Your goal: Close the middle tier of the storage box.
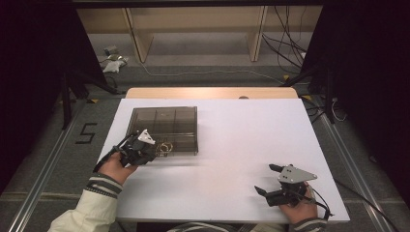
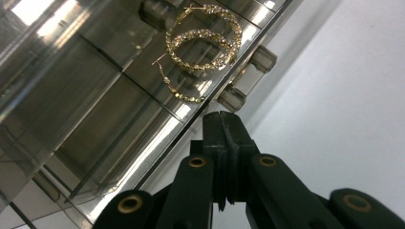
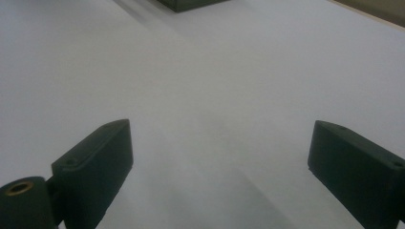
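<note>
Seen from above, a white worktop (image 1: 232, 145) carries a smoky clear plastic box (image 1: 164, 126) toward its left side, divided into small compartments. The left gripper (image 1: 153, 151) sits at the box's near edge, held in a hand (image 1: 116, 166) in a pale sleeve with a striped cuff. A glint of gold shows just beside the gripper's tip — too small from this height to make out.

The left gripper view shows it plainly: a pair of gold hoop earrings (image 2: 203, 40), studded with small sparkling stones, lies inside one compartment near the front wall of the box (image 2: 86, 119). The two hoops overlap, and a thinner curved wire sits just below them. The left gripper (image 2: 224, 119) has its jaws pressed together with nothing between them; its tip is at the box's outer front edge, near a small latch (image 2: 248, 76), with the earrings just beyond it behind the clear plastic. Whether the tip touches the box cannot be told.

Far to the right on the worktop, well apart from the box, the right gripper (image 1: 267, 180) rests near the front edge — its jaws wide apart and empty. In the right gripper view the right gripper (image 3: 217, 152) faces bare white worktop (image 3: 215, 86), with a dark corner of the box (image 3: 191, 4) at the top edge.
</note>
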### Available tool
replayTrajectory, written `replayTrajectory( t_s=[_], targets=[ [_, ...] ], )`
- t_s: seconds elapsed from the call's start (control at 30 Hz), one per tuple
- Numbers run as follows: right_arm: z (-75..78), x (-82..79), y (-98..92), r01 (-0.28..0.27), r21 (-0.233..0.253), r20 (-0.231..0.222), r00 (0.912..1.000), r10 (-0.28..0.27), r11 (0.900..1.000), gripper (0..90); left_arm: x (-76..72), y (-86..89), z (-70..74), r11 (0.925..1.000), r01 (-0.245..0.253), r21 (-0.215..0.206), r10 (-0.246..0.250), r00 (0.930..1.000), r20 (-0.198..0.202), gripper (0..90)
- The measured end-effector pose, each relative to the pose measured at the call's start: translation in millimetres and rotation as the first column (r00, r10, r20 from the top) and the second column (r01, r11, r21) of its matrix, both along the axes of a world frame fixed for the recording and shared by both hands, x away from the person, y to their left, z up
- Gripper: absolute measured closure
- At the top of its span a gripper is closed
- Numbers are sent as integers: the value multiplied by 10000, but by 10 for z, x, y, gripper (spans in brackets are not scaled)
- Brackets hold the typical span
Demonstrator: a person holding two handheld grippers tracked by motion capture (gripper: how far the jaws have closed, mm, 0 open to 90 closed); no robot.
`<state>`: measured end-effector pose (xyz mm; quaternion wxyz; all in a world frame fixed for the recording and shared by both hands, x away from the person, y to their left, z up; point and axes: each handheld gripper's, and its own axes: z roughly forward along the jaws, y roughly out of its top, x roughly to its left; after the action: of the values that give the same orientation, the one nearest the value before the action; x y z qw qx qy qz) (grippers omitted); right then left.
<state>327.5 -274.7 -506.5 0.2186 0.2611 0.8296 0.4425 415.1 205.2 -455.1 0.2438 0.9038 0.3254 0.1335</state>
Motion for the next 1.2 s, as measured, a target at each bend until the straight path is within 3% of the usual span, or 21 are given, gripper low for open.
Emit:
replayTrajectory(
  t_s=[0.77,0.87,0.97,1.07,1.2],
  targets=[
    [0,-1,2,-1,-18,21,10000,1,10000,92,192,-3,-17,9976,-642,-254,654,9968,454,893],
    [0,-3,2,0,-13,21,10000,0,10000,92,224,7,-15,9966,-825,-78,829,9945,642,893],
    [0,-2,1,-1,-11,24,10000,1,10000,92,246,26,-22,9960,-869,-201,878,9950,470,893],
    [0,-3,1,-1,-13,26,10000,1,10000,92,223,20,-28,9948,-1013,-55,1014,9928,640,893],
    [0,-2,1,0,-18,24,10000,0,10000,92,202,50,-10,9954,-959,-74,961,9939,541,892]
  ],
)
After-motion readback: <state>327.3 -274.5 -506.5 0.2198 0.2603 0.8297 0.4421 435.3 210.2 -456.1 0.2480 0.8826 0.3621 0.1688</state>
